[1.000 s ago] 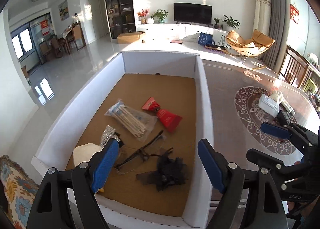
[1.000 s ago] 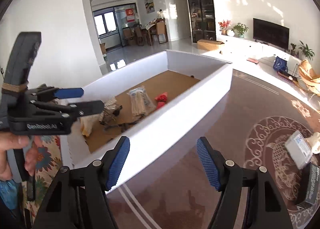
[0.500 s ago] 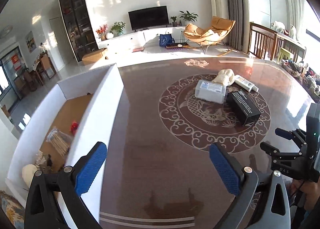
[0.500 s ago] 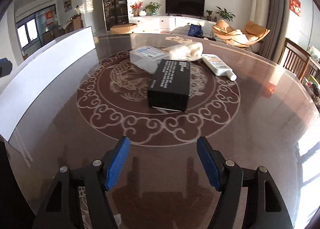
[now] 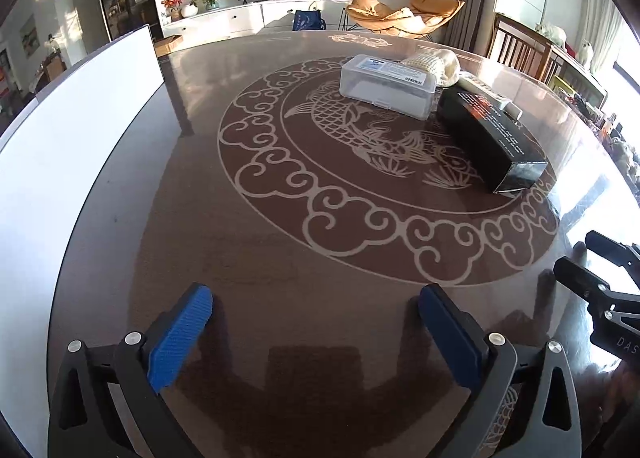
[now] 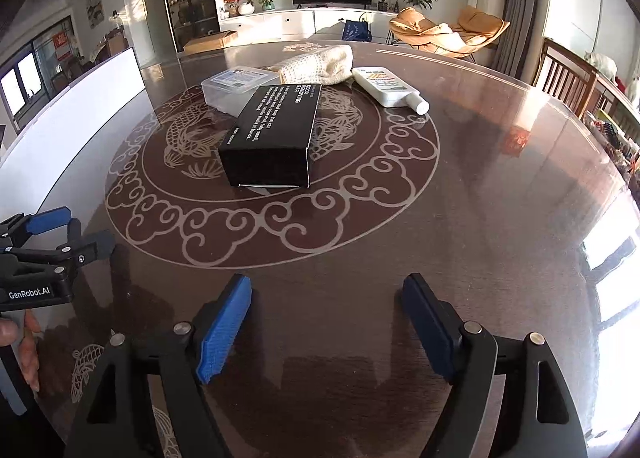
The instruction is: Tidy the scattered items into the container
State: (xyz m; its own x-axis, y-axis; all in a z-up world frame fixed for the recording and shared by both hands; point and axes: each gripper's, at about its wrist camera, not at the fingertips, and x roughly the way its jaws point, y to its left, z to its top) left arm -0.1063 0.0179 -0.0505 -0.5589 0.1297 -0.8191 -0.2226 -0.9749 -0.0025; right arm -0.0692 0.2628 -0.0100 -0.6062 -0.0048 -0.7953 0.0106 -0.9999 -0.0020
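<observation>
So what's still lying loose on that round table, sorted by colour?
Black: 1, the black cardboard box
Clear: 1, the clear plastic lidded case
Cream: 1, the cream knitted cloth
White: 1, the white squeeze bottle
Total: 4

Black box [image 6: 276,130], white bottle [image 6: 386,88], brown table [image 6: 480,198] with cream scrollwork

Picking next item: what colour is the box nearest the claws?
Black with white lettering on top; the box shows best in the right wrist view.
</observation>
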